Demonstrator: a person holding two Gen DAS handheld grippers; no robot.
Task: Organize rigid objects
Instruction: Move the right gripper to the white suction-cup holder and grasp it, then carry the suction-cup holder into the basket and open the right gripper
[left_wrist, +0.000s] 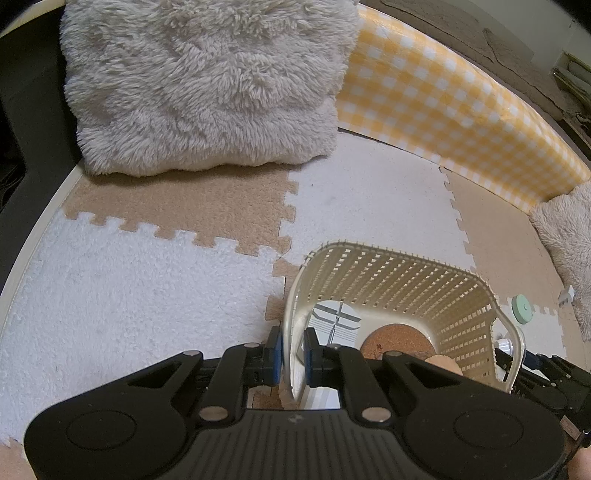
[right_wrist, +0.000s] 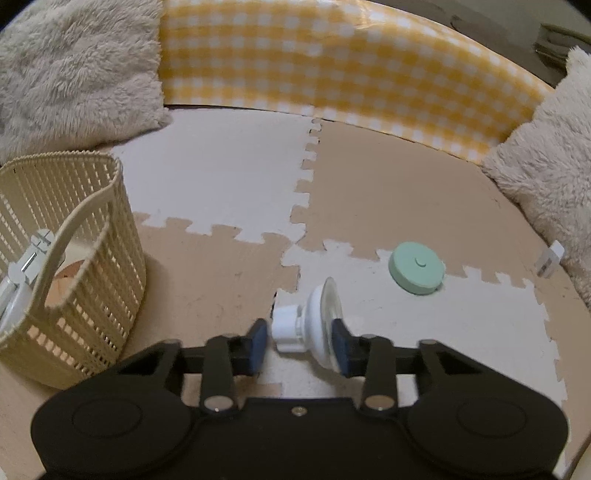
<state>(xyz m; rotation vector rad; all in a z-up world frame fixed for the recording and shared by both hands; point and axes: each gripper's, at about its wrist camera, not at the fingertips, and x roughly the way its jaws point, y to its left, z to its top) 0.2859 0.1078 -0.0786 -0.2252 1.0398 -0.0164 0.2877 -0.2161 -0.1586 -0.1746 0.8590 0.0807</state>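
A cream slatted basket (right_wrist: 74, 266) stands upright on the floor mat, holding a cork coaster (left_wrist: 397, 341) and a white round item (left_wrist: 334, 321). A white suction cup (right_wrist: 314, 328) lies tilted nearby; a mint-green disc (right_wrist: 416, 272) lies flat beyond it.

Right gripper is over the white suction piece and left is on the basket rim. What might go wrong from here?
1. The right gripper has its jaws wide around the suction cup; only one pad seems near it, so closing may push or roll the cup rather than pinch it.
2. The left gripper clamps only the thin basket rim, which may flex or tip.
3. The green disc lies just beyond and could be knocked.
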